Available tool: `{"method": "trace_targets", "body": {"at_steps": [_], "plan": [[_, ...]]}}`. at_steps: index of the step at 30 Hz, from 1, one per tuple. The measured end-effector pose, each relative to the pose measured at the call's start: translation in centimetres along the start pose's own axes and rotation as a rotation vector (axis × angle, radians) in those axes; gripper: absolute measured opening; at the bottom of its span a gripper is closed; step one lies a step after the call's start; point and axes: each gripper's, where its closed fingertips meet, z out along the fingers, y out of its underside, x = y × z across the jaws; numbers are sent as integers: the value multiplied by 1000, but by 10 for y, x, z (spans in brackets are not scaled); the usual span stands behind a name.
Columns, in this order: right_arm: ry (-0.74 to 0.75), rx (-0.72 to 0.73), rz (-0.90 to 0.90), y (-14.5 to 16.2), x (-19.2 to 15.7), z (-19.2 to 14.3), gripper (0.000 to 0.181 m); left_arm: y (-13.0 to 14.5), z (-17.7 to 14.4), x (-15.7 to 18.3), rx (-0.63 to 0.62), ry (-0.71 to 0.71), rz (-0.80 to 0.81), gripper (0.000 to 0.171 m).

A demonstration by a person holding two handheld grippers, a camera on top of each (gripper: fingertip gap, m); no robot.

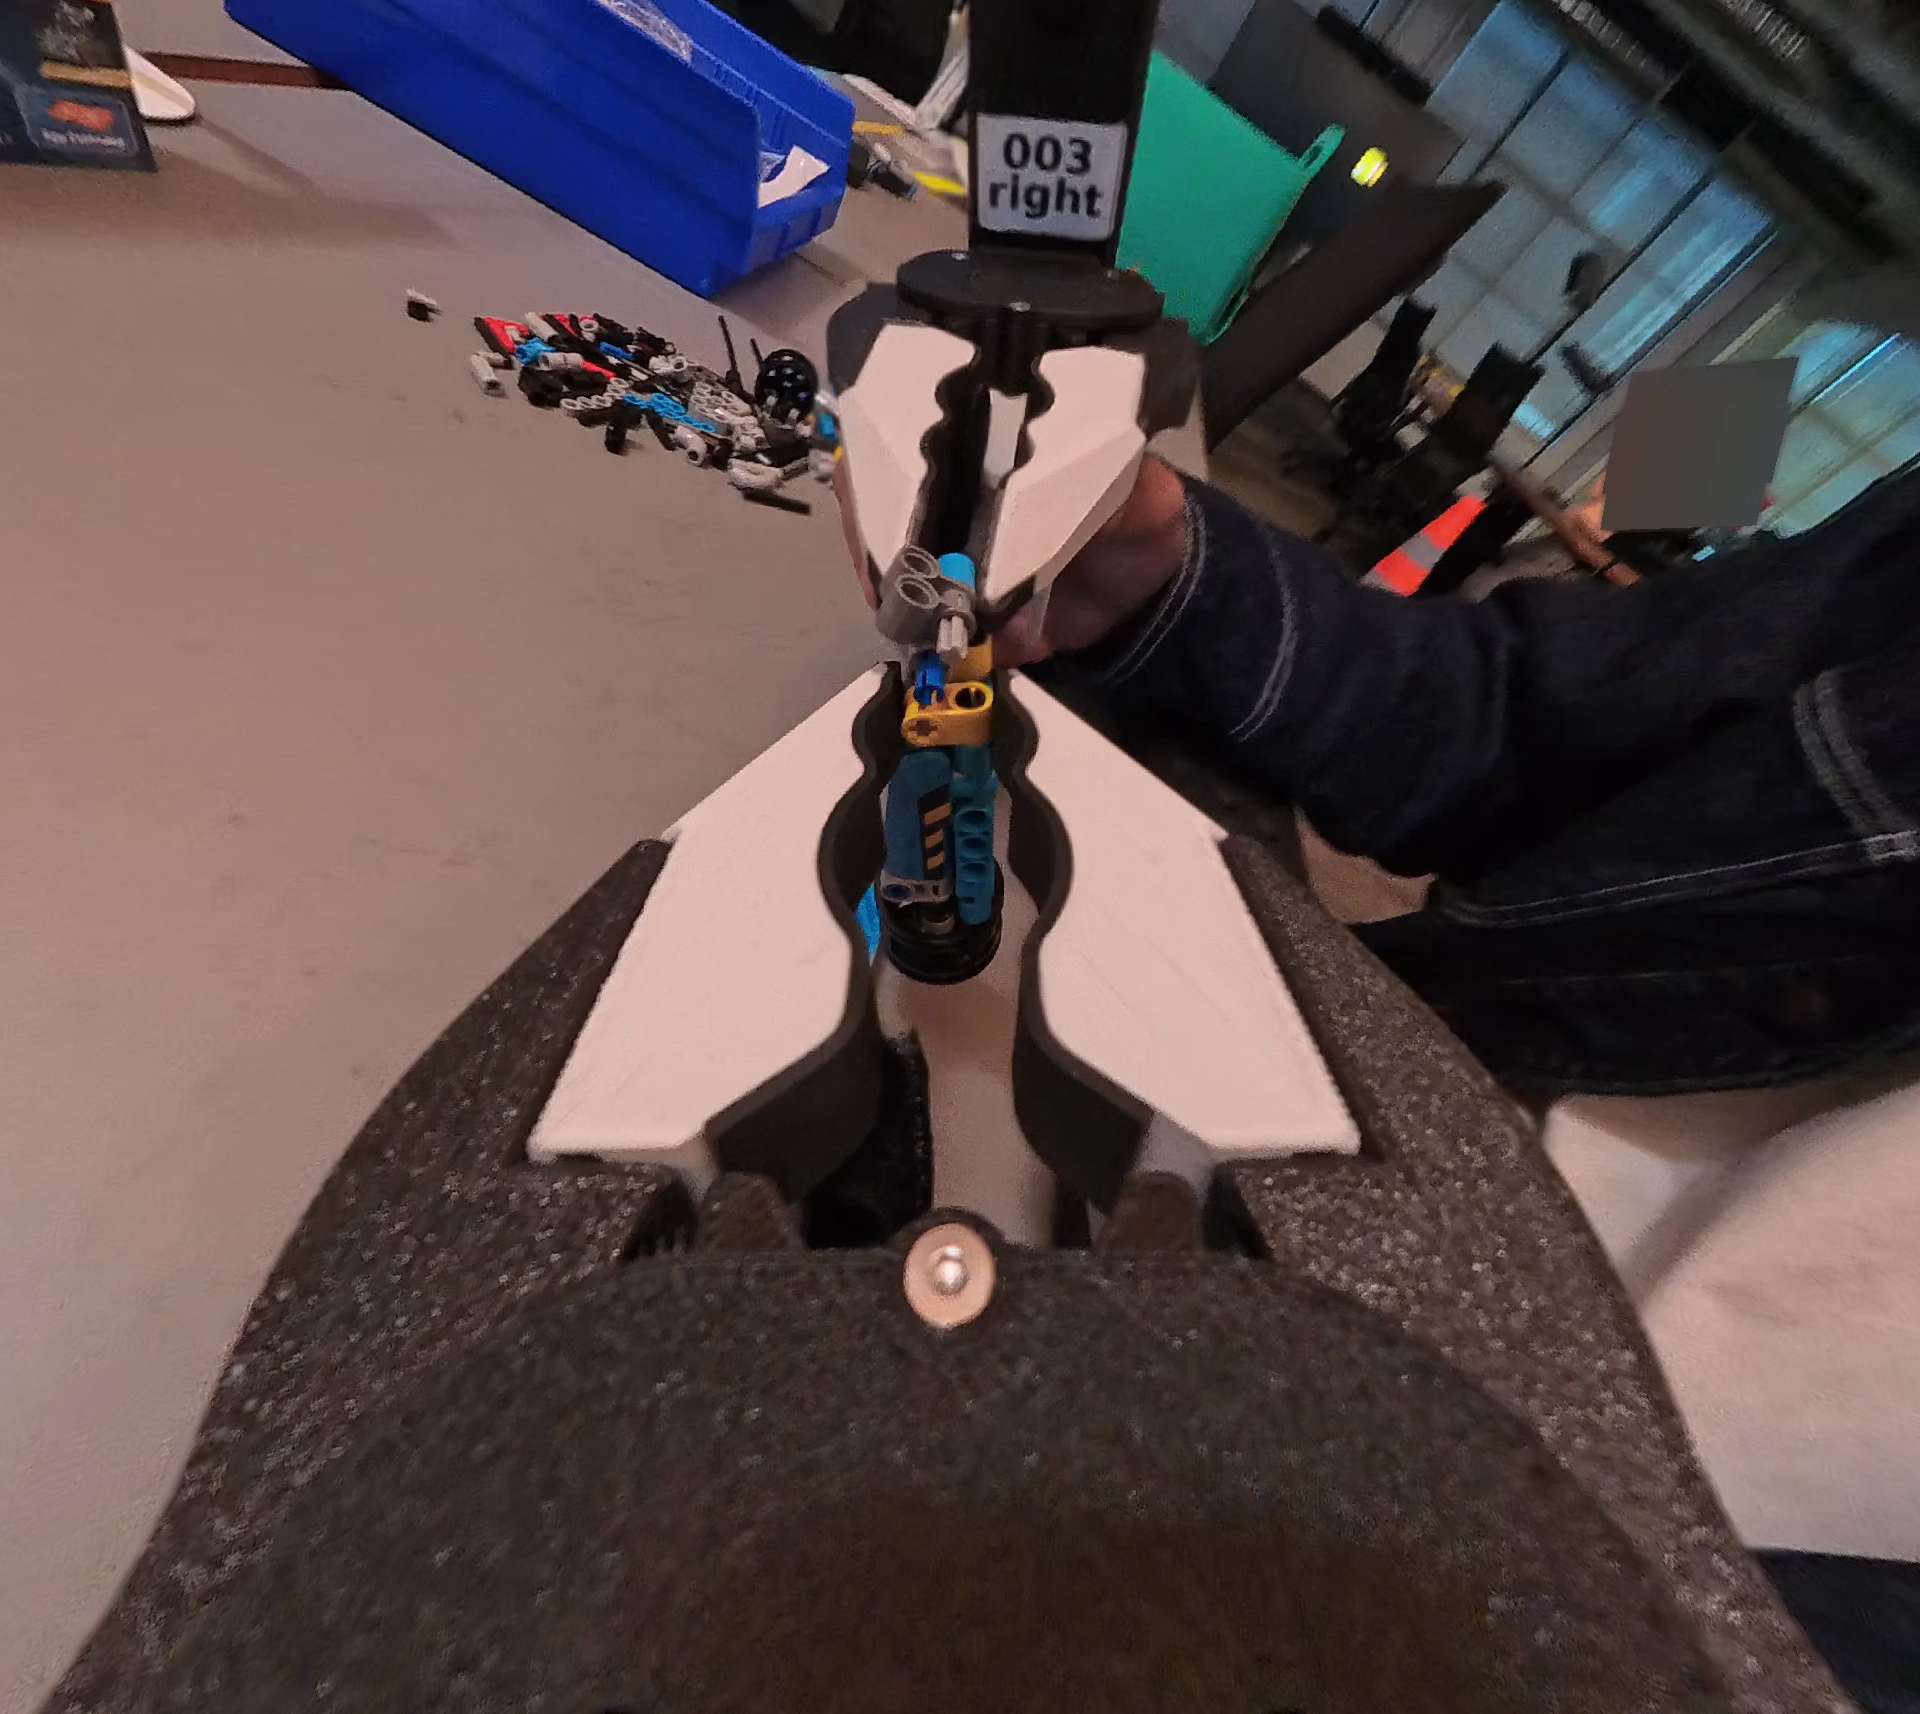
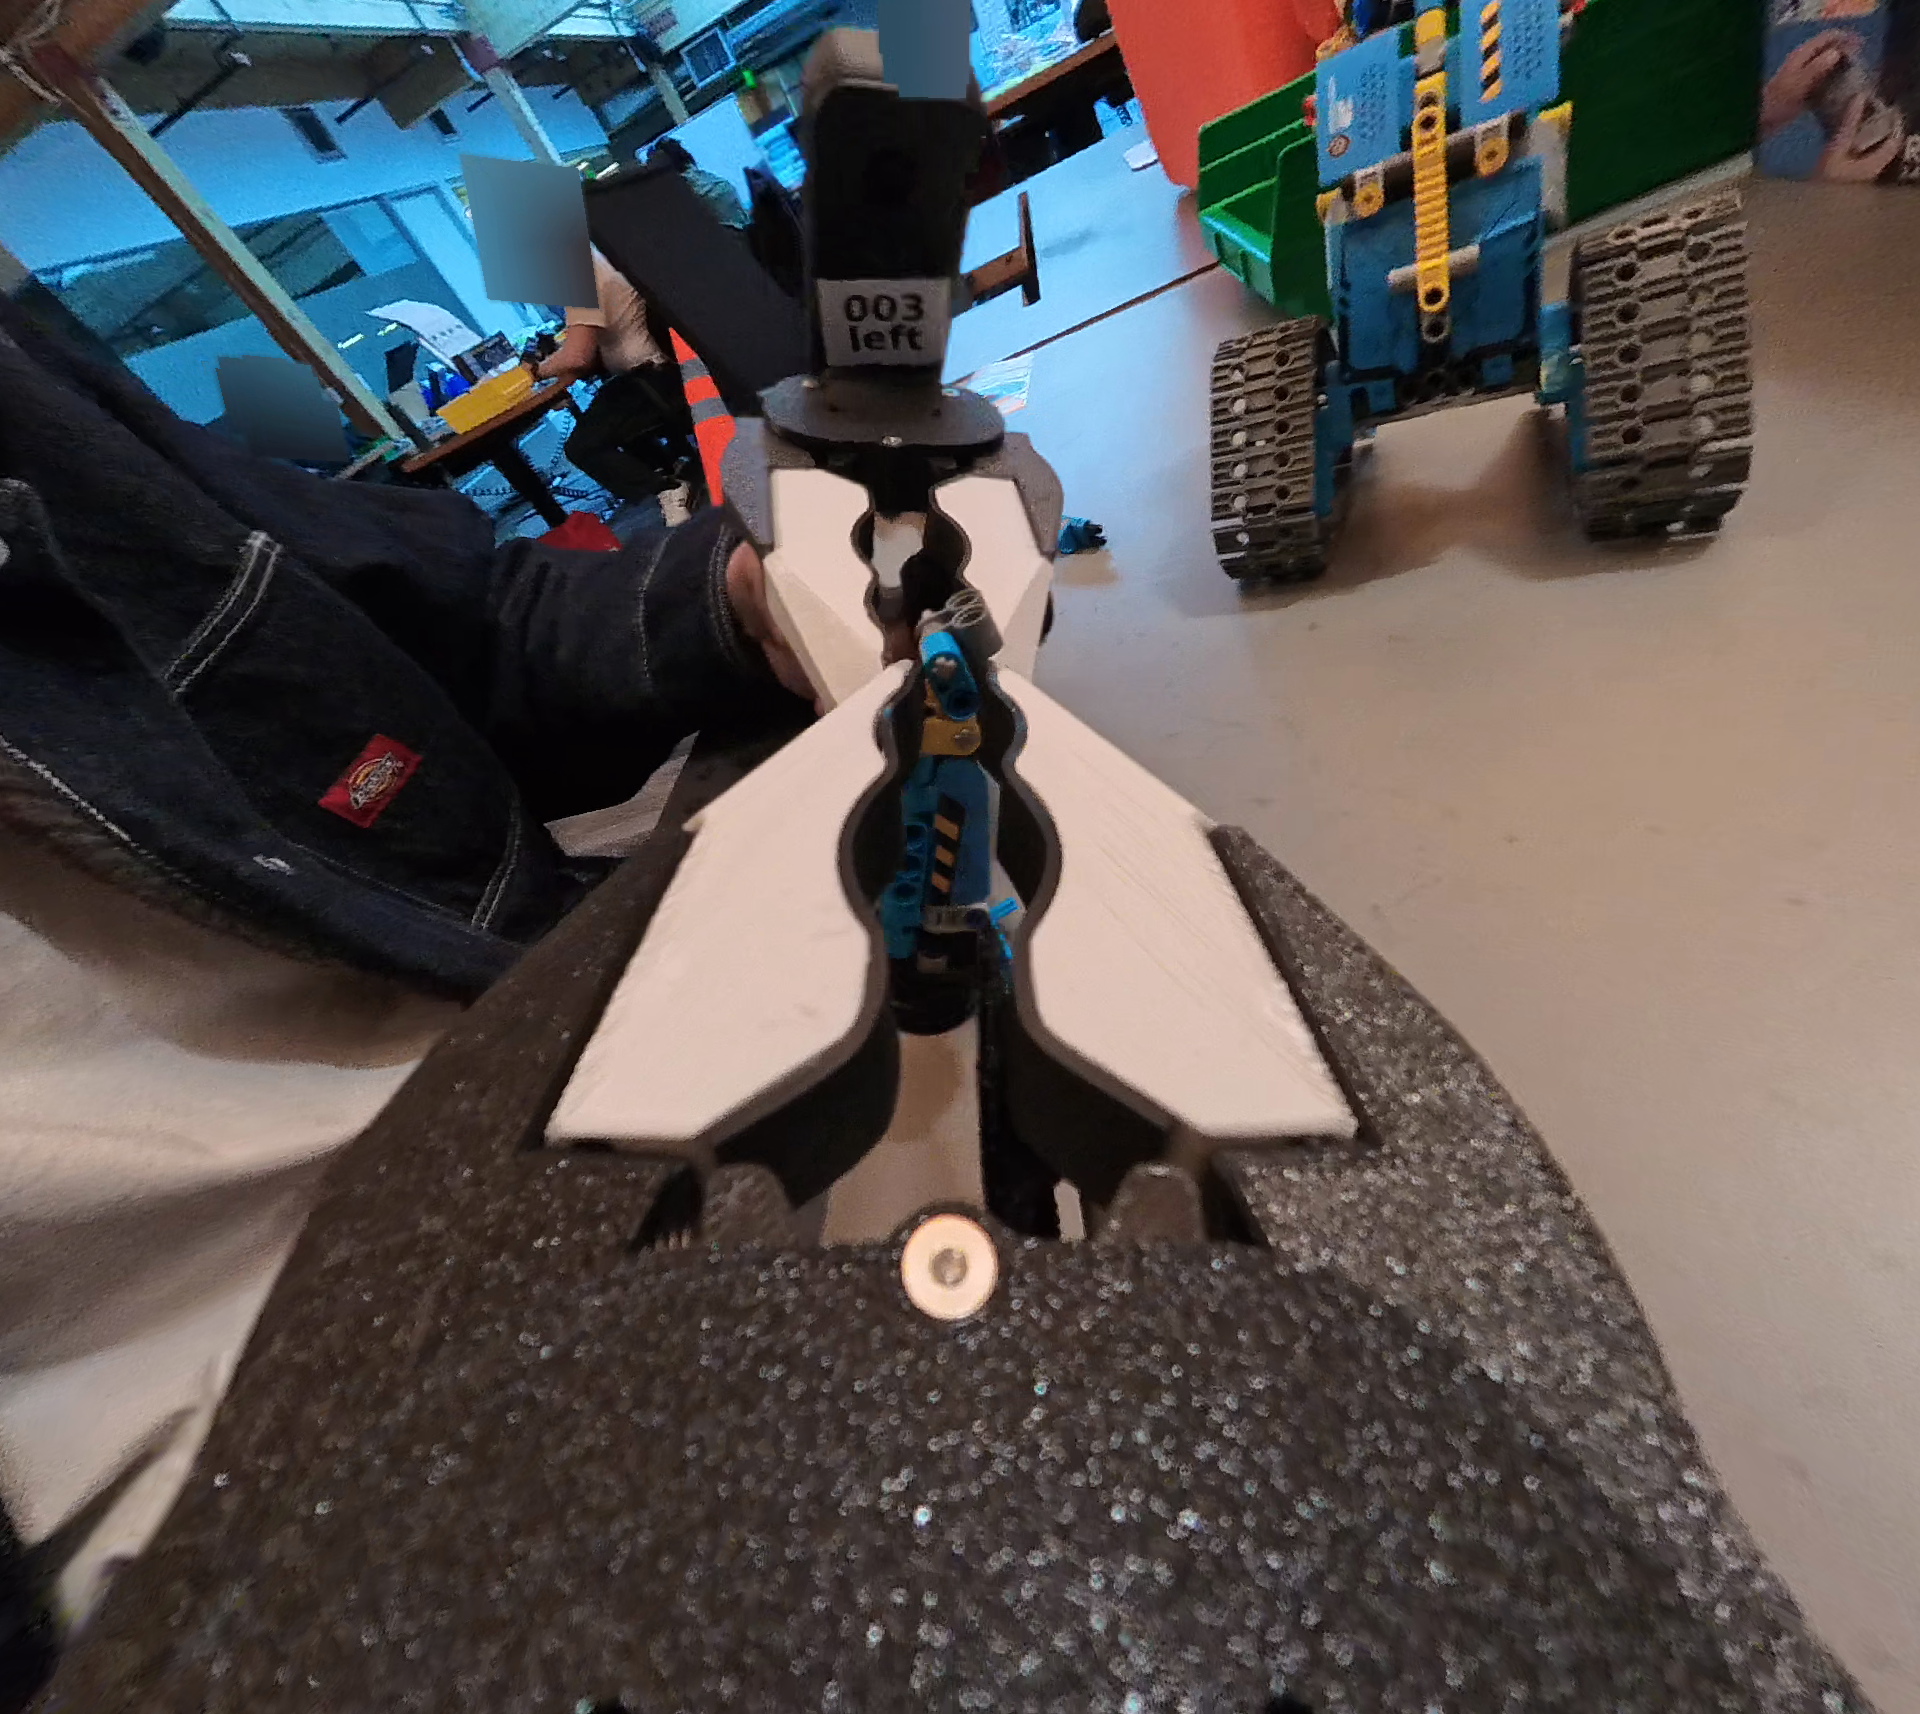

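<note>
Teal plastic for most of the assembly (image 1: 940, 817), with a yellow piece (image 1: 948, 714) near the top, a grey connector (image 1: 914, 594) above that and a black wheel (image 1: 940, 942) at the foot. Held in the air over the tabletop (image 1: 260, 729), long axis roughly upright, seen through the gap of each pair of jaws. Pinched at the upper end by the left gripper (image 1: 945, 688), jaws drawn in tight about the yellow piece. Met tip to tip, head-on, by the right gripper (image 2: 951, 677), jaws likewise clenched, apparently on the same upper end just by the grey connector; cannot tell which of the two bears the weight. Equally near to both, right at the tips. Behind the right gripper, a hand (image 1: 1112, 563) in a dark sleeve. Out to the left on the tabletop, well apart, a pile of loose parts (image 1: 665, 397), and beyond it a blue bin (image 1: 499, 33) lying at an angle. Out to the right, a tracked model (image 2: 1455, 262) standing well clear, with a green bin (image 2: 1662, 54) behind it. Open room on both flanks and below the tips; near edge of the tabletop hidden by the gripper bodies.
</note>
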Motion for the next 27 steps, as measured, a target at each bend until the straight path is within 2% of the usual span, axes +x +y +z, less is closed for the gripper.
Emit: {"method": "trace_targets", "body": {"at_steps": [3,6,13,17,21,22,25,27], "plan": [[23,13,-62,-4,-3,0,5,-5,-3,5,43,34,-29,16],[33,19,-78,-7,-5,0,4,-14,-12,8,123,114,-143,15],[15,0,-65,0,-5,1,4,-15,-18,5,152,108,-171,13],[18,-28,-27,7,2,1,5,-7,-13,-2,85,1,-52,14],[74,-160,-106,24,5,-1,4,1,-11,-9,31,-102,88,21],[63,-172,-120,25,1,-1,4,1,-11,-6,26,-91,115,28],[17,-200,-129,28,-8,-1,5,8,-6,6,-22,-30,156,29],[-20,-206,-139,29,-16,0,5,7,-7,9,-22,-17,182,19]]}}
